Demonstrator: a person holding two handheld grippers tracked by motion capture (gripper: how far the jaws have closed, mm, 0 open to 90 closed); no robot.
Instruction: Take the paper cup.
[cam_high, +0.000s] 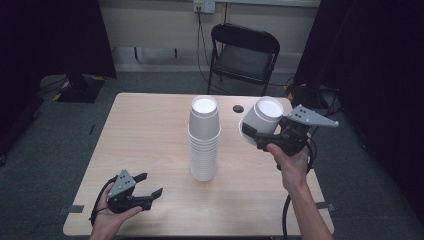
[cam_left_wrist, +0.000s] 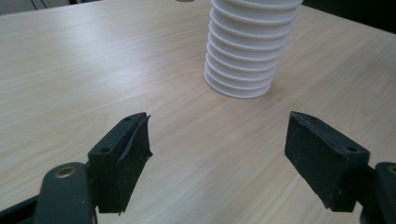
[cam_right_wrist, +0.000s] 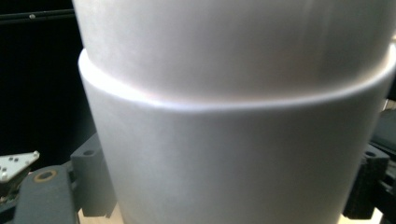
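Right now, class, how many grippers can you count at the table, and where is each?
2. The left gripper rests open near the table's front left corner; the right gripper holds a white cup beside the cup stack.

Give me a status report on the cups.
Right tongs clamp one white cup, upside down, off the table. Left tongs open, empty. Cup stack stands mid-table. Nothing in the way.

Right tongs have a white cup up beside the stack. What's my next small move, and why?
Probably carry the held cup left until it is over the stack of cups, then level it. In the high view the right tongs hold it tilted, bottom up, to the right of the stack and above the table. The left tongs rest open near the front edge, well clear.
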